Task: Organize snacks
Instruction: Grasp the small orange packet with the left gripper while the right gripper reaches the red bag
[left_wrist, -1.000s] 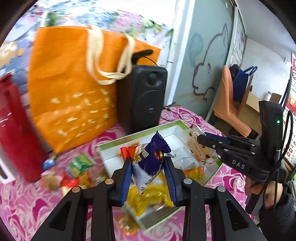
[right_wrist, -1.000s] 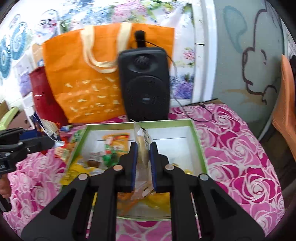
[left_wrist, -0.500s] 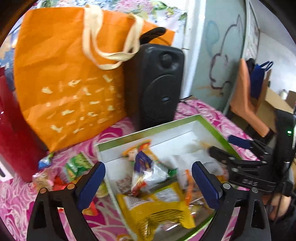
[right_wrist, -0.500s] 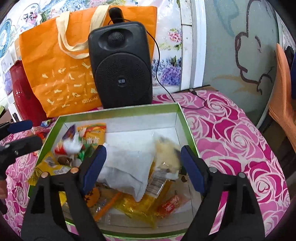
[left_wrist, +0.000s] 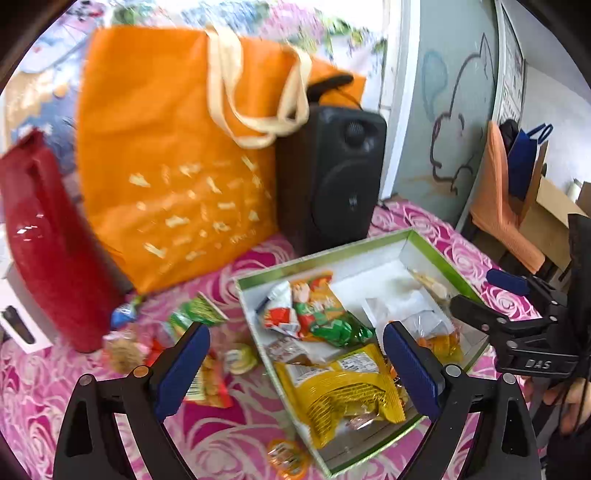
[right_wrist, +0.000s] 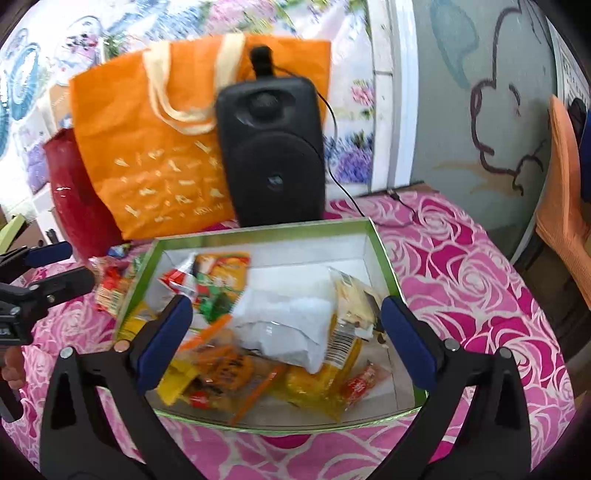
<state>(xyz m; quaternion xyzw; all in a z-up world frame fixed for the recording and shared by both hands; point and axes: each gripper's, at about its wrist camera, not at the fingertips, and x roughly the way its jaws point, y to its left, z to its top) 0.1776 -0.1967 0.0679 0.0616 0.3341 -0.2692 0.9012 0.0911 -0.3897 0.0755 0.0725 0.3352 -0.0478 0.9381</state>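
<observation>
Both tongs are wide open and hold nothing: the left tongs (left_wrist: 295, 363) and the right tongs (right_wrist: 286, 341) hang over the green box (right_wrist: 376, 236), which has many snacks inside. More loose snacks (left_wrist: 192, 317) lie on the pink tabletop (left_wrist: 240, 435), left of the box. I think 1 of those gets picked up next

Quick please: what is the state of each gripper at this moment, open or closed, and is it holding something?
Left gripper: jaws open, holding nothing, above the green box.
Right gripper: jaws open, holding nothing, over the same box.
</observation>
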